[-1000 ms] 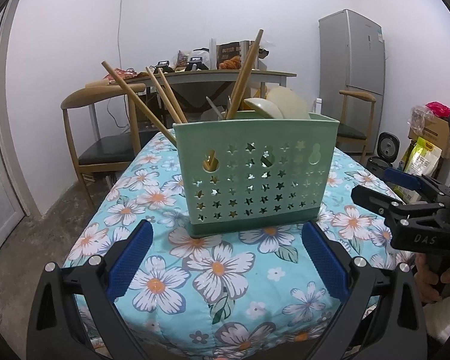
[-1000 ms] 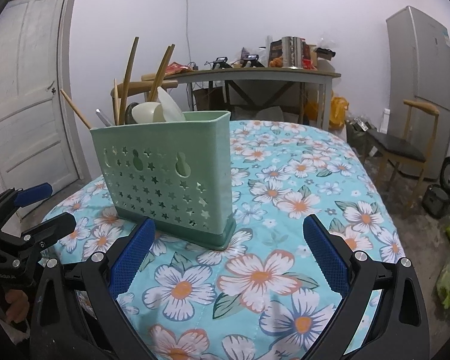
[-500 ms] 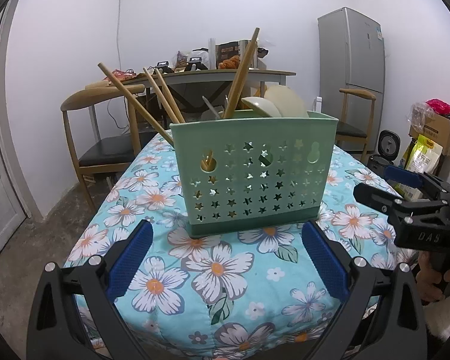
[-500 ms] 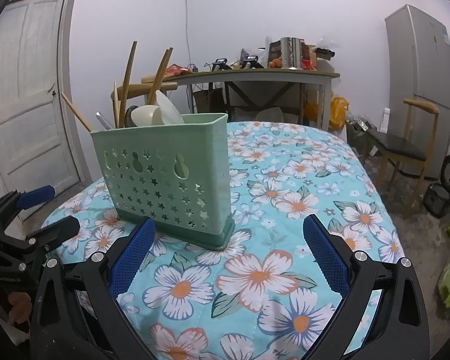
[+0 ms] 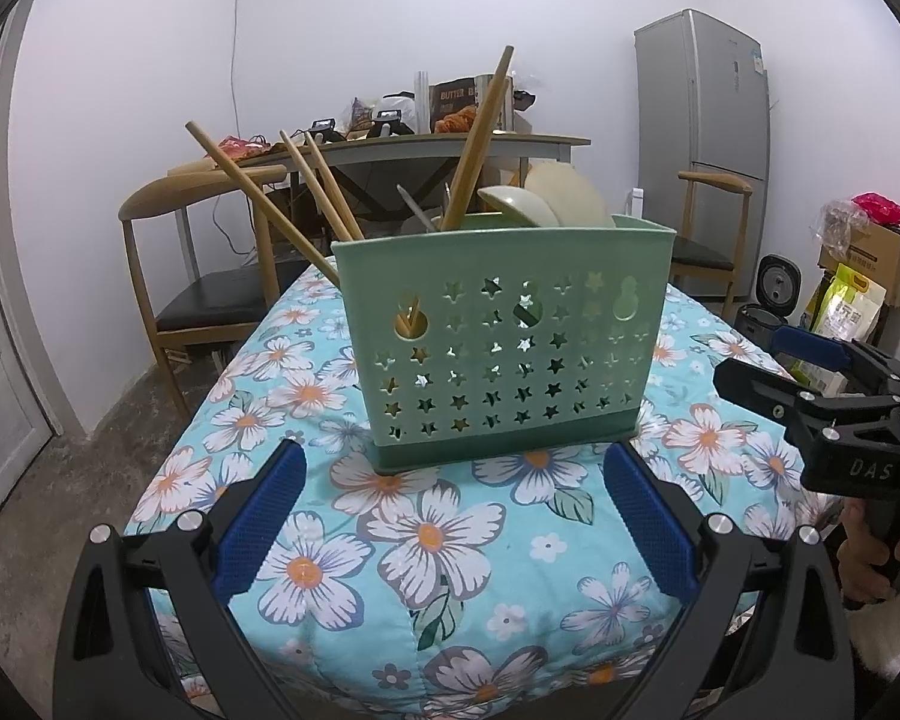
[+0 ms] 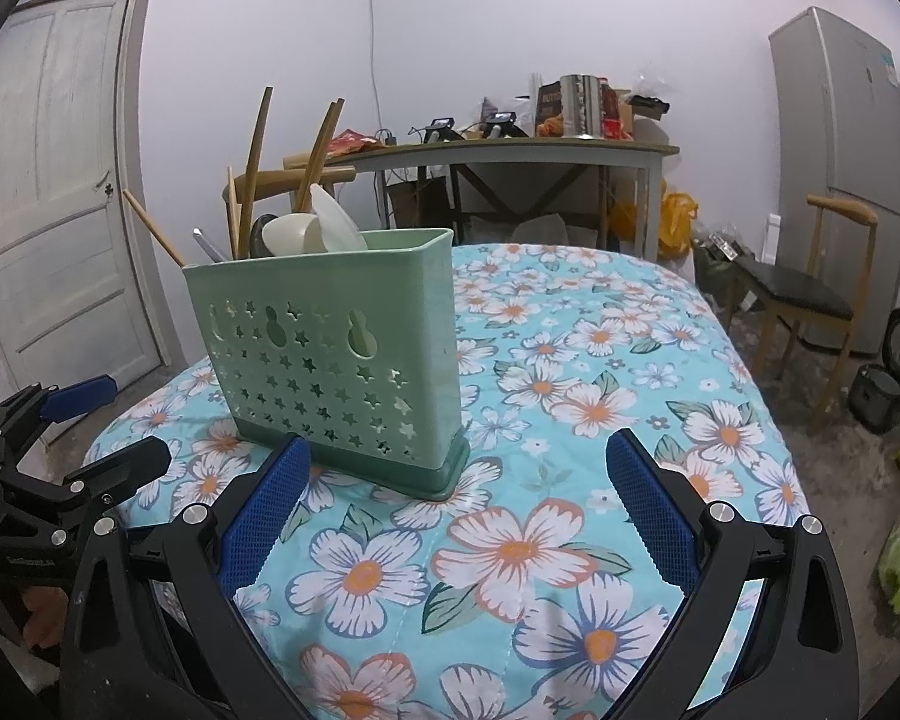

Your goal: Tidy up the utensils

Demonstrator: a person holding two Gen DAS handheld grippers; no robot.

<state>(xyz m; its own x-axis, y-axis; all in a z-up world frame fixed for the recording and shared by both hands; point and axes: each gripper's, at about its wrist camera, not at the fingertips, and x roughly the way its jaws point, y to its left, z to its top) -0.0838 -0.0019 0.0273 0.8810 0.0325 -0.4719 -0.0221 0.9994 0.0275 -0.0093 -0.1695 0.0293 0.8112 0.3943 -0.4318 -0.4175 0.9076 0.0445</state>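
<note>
Holder: we see the green utensil holder (image 5: 498, 348) standing upright on the flowered table (image 5: 426, 540), near its front edge and between our two claws.
Contents: wooden chopsticks (image 5: 480, 138) lean out at loose angles; pale spoons (image 5: 546, 204) sit at the holder's right end, and a thin metal handle pokes up between them.
Left claw: the left claw (image 5: 453, 519) is spread wide and carries nothing, facing the holder's broad star-punched wall.
Right claw: the right claw (image 6: 459, 513) is likewise wide and empty, with the holder just beyond its left finger.
Holder handling: we judge it thin moulded plastic, light, stiff but a little springy; top-heavy with tall sticks, so a push high up could tip it.
Chopstick handling: light, rigid, smooth; we would pinch one along its upper shaft, clear of the rim, and lift it along its own lean.
Spoon handling: they look ceramic or hard plastic, we cannot tell which; slick and curved, so we would take the stem, not the bowl.
Cloth: quilted and soft, so the base may rock under side load.
Writing: "DAS" on the right claw's body in the left view; "BUTTER B…" on a box (image 5: 456, 105) on the far desk; fridge label too small to read.
</note>
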